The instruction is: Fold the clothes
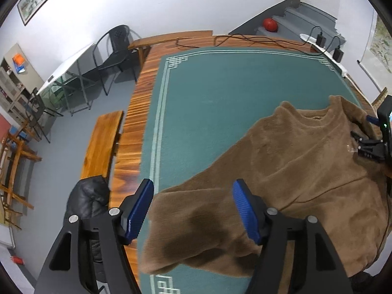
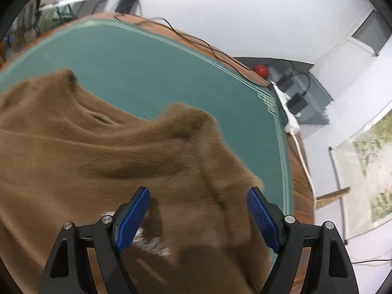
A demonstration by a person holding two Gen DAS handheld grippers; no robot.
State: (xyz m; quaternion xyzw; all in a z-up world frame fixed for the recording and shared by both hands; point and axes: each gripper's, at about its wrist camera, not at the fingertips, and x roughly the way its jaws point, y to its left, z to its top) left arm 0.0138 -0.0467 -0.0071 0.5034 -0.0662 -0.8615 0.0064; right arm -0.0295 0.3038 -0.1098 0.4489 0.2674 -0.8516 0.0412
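Observation:
A brown fleece sweater (image 1: 294,161) lies spread on the green mat (image 1: 208,93) of a wooden table, its collar toward the far edge. My left gripper (image 1: 193,208) is open above one sleeve end, holding nothing. My right gripper (image 2: 198,210) is open above the sweater (image 2: 98,161) near white chest lettering (image 2: 152,245); the folded sleeve lies ahead of it. The right gripper also shows at the right edge of the left wrist view (image 1: 367,144).
Wooden benches (image 1: 100,144) stand left of the table, with a black jacket (image 1: 85,203) on the near one. Cables (image 1: 245,38) and a white power strip (image 2: 289,120) with adapters lie along the far table edge. Chairs, a glass table and a red ball (image 1: 270,24) stand beyond.

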